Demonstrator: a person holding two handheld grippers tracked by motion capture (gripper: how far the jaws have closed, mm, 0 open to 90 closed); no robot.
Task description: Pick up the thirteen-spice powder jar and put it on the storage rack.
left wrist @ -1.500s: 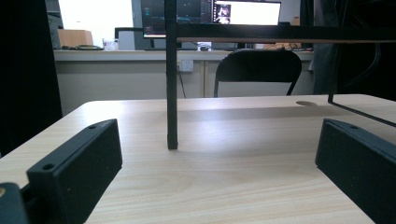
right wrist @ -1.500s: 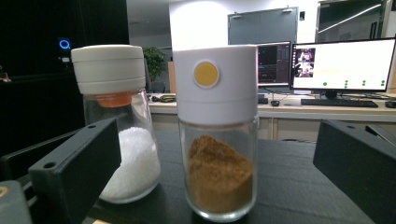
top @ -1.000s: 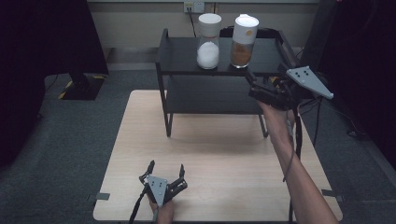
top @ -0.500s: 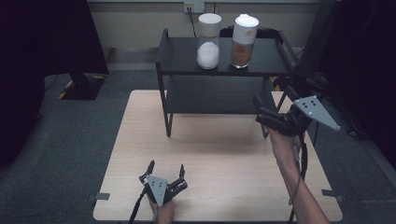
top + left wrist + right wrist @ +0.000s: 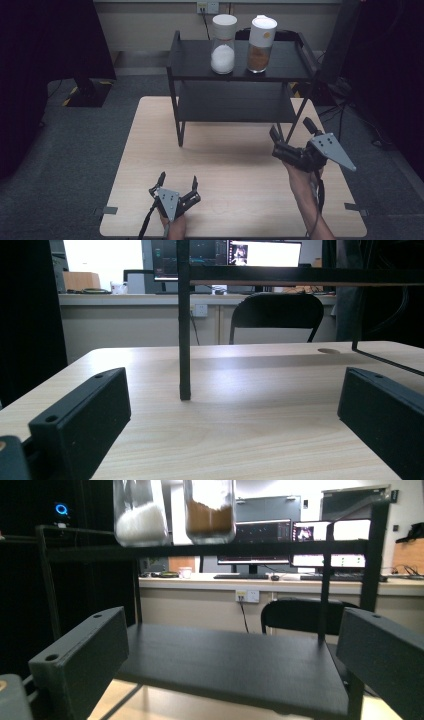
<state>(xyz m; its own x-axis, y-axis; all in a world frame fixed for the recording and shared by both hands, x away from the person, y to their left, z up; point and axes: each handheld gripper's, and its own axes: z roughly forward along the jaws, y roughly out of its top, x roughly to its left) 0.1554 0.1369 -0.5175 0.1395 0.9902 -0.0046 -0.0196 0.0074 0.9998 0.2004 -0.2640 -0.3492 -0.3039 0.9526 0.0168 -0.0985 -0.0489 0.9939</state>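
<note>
From the high view, two jars stand side by side at the back of the black rack's top shelf, the white-filled jar left of the brown-filled jar, while the right tool hovers open and empty near the tabletop's right edge, aimed at the rack, and the left tool rests open by the near edge, likely parked. The left gripper view looks low across bare wood between spread jaws toward a rack leg. The right gripper view faces the lower shelf between parted jaws, with both jars above, so a reach would need lifting.
</note>
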